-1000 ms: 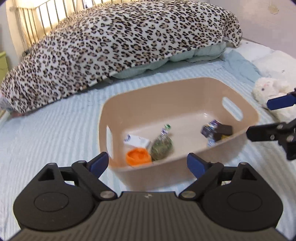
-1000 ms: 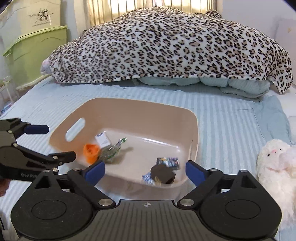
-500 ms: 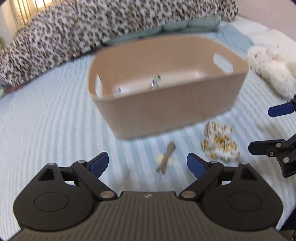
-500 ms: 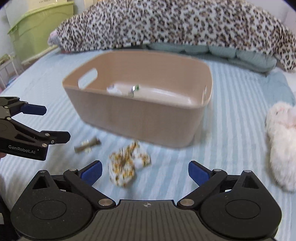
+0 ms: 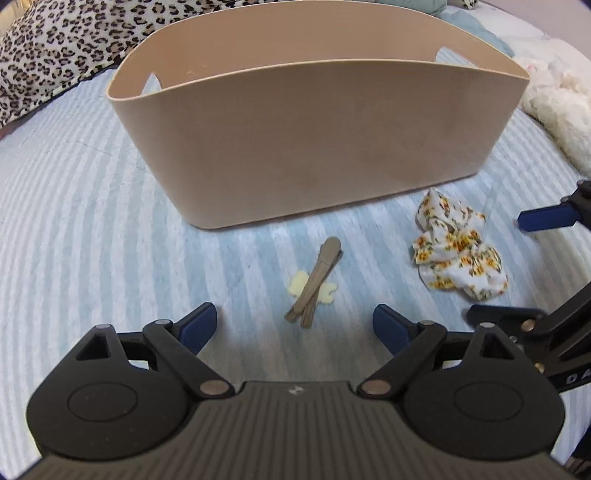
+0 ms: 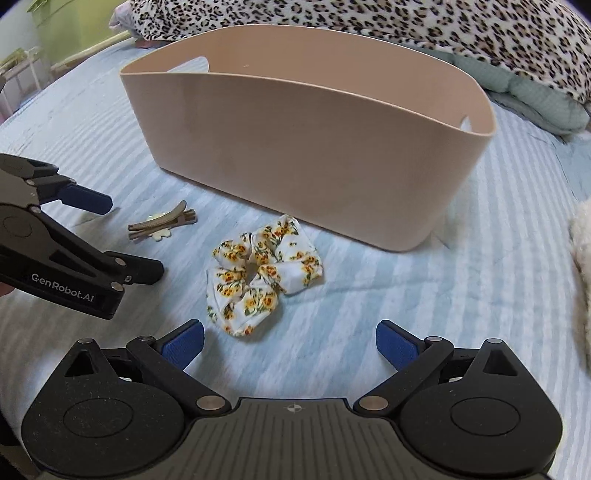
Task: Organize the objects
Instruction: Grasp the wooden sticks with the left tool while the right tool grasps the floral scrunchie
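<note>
Both my left tongs point(image 5: 293, 325) and right tongs point(image 6: 290, 341) gape empty before the bin point(image 5: 314, 147); I'd straddle the hair clip point(image 5: 314, 284) squarely, pinching its stem.

The near wall of the beige bin point(image 5: 317, 147) hides its floor and contents from both wrist cameras. A fluffy white toy point(image 6: 581, 258) is cut off at the frame edge, as is the leopard-print blanket point(image 6: 443, 26).

One beige plastic bin point(image 5: 314, 147) with cut-out handles stands on the striped bed. Before it lie one tan metal hair clip point(image 5: 316, 282) and one white floral fabric scrunchie point(image 6: 264, 275)
</note>
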A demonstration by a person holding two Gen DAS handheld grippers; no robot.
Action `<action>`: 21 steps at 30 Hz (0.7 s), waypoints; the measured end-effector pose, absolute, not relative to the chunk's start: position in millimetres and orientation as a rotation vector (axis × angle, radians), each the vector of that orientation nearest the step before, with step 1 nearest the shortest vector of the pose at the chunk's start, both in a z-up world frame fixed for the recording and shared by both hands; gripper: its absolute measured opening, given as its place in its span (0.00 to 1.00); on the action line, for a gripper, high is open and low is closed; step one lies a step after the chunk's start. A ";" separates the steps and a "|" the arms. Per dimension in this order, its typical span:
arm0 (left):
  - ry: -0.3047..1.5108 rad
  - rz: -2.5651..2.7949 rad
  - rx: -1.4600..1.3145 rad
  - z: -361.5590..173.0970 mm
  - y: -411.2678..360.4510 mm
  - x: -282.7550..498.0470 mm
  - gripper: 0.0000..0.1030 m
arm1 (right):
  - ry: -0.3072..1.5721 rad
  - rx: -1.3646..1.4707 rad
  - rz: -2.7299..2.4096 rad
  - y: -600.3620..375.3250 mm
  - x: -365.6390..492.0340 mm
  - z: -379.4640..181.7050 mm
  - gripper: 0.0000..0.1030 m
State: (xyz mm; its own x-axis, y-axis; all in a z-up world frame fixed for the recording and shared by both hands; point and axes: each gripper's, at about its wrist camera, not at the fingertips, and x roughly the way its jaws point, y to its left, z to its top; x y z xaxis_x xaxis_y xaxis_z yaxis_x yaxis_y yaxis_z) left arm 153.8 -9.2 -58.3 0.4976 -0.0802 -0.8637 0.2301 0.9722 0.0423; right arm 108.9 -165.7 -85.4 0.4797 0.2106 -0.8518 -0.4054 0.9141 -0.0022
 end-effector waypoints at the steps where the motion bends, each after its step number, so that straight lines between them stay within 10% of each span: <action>1: 1.032 -0.189 0.151 -60.3 -8.1 155.6 0.89 | 1.002 -0.217 0.380 -164.7 111.2 -87.2 0.98; 6: 1.016 -0.199 0.134 -65.0 -5.4 162.3 0.84 | 0.982 -0.210 0.379 -160.8 123.1 -93.8 0.98; 10: 1.012 -0.238 0.144 -59.8 -2.6 161.2 0.49 | 0.965 -0.184 0.394 -158.8 131.0 -92.4 0.92; 13: 1.020 -0.250 0.128 -57.3 2.4 160.5 0.28 | 0.948 -0.188 0.404 -156.7 134.5 -90.9 0.74; 21: 0.998 -0.242 0.116 -51.8 7.0 150.5 0.20 | 0.934 -0.177 0.448 -155.0 131.7 -83.1 0.20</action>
State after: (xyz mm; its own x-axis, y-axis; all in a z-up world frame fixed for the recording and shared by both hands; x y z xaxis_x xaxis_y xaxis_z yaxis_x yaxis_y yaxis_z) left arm 150.5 7.0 -51.8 0.5178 -0.1479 -0.8426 0.2540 0.9671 -0.0136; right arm 131.7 -155.0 -83.1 0.5107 0.2948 -0.8077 -0.4452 0.8943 0.0449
